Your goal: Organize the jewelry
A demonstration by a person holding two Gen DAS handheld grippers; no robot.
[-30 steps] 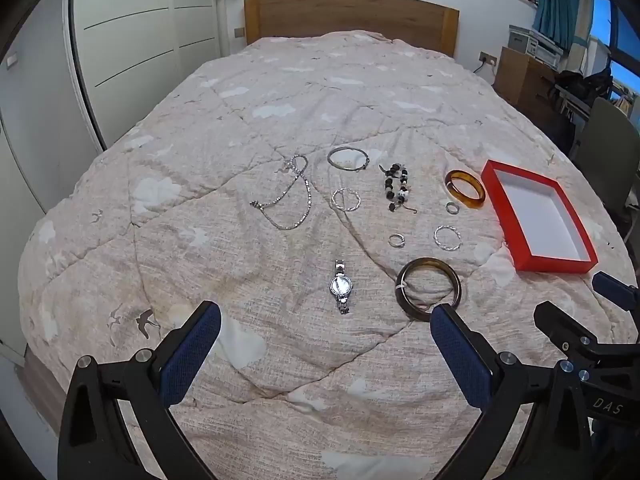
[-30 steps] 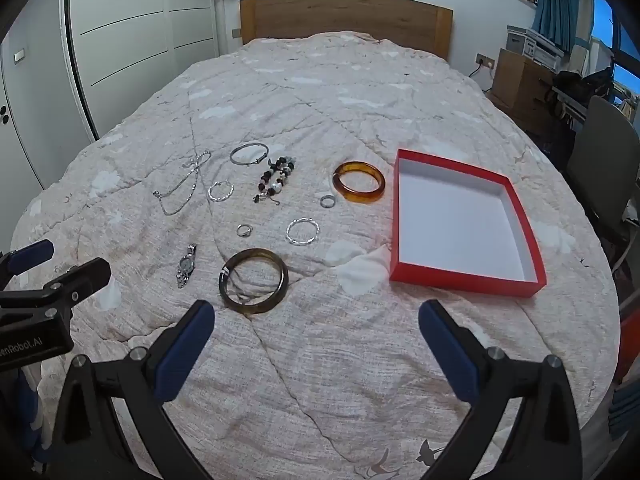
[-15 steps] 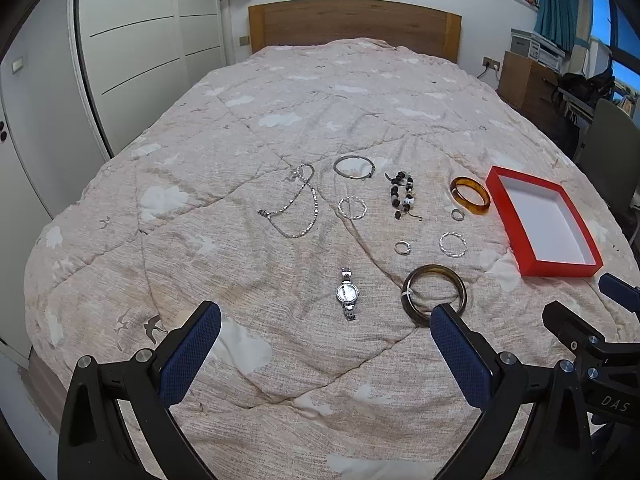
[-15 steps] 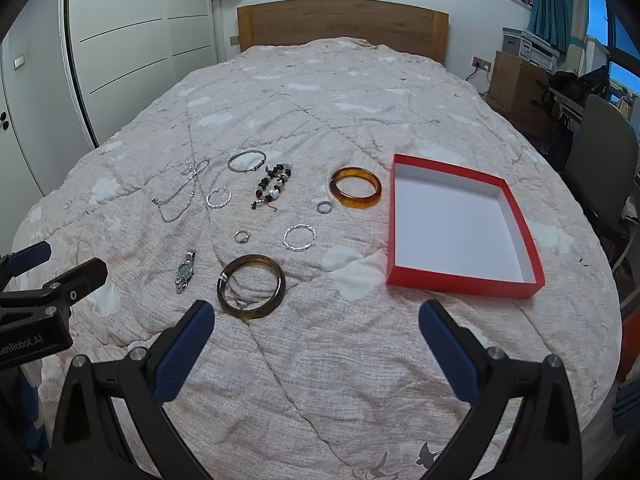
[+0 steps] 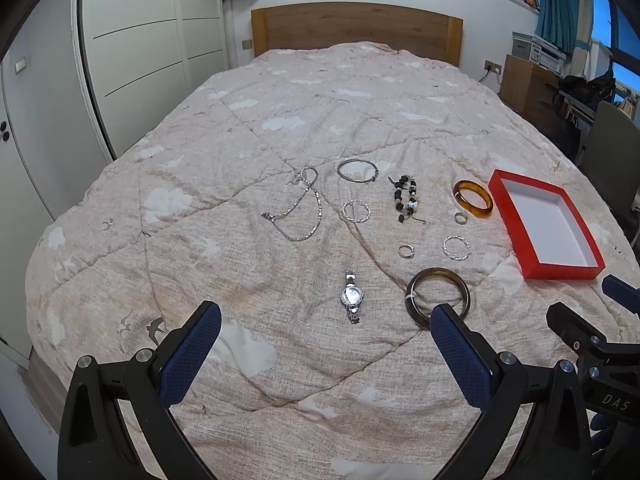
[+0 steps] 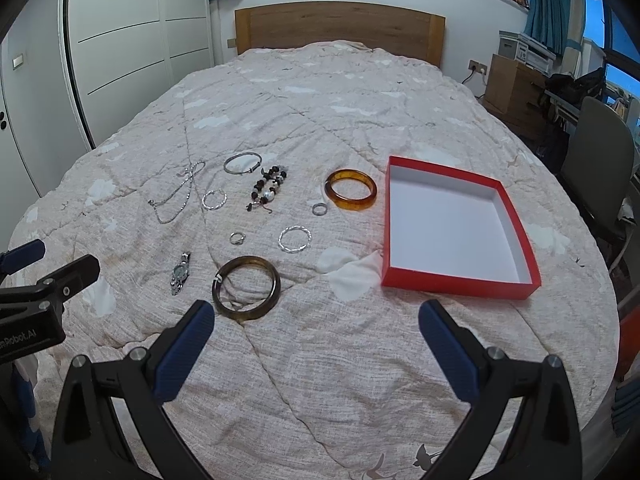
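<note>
While both claws hang over the near end of the quilted bed [image 6: 320, 92], nothing is gripped: the left gripper [image 5: 324, 344] has its blue pads spread wide with only bedding between them, and the right gripper [image 6: 316, 340] is spread just as wide and equally empty.

Ahead of the right gripper and off to its right lies the red box [image 6: 456, 284], lidless, its white floor bare. The dark brown bangle [image 6: 246, 288] lies flat just ahead of the right gripper's left finger; in the left wrist view the same bangle [image 5: 437, 297] sits just beyond the left gripper's right finger, whose tip overlaps its near rim in the picture. Farther ahead, beside the box's left edge, rests the amber bangle [image 6: 351, 190].

Well ahead of the left gripper and slightly left lies the silver chain necklace [image 5: 298, 210] in a loose loop, with the thin silver bangle [image 5: 357, 171] and the beaded bracelet [image 5: 406, 200] to its right. The wristwatch [image 5: 351, 297] lies straight ahead of the left gripper, between its fingers' lines. Two twisted silver hoops [image 5: 356, 211] [image 5: 456, 247] and two small rings [image 5: 406, 251] [image 5: 461, 218] are scattered between.
</note>
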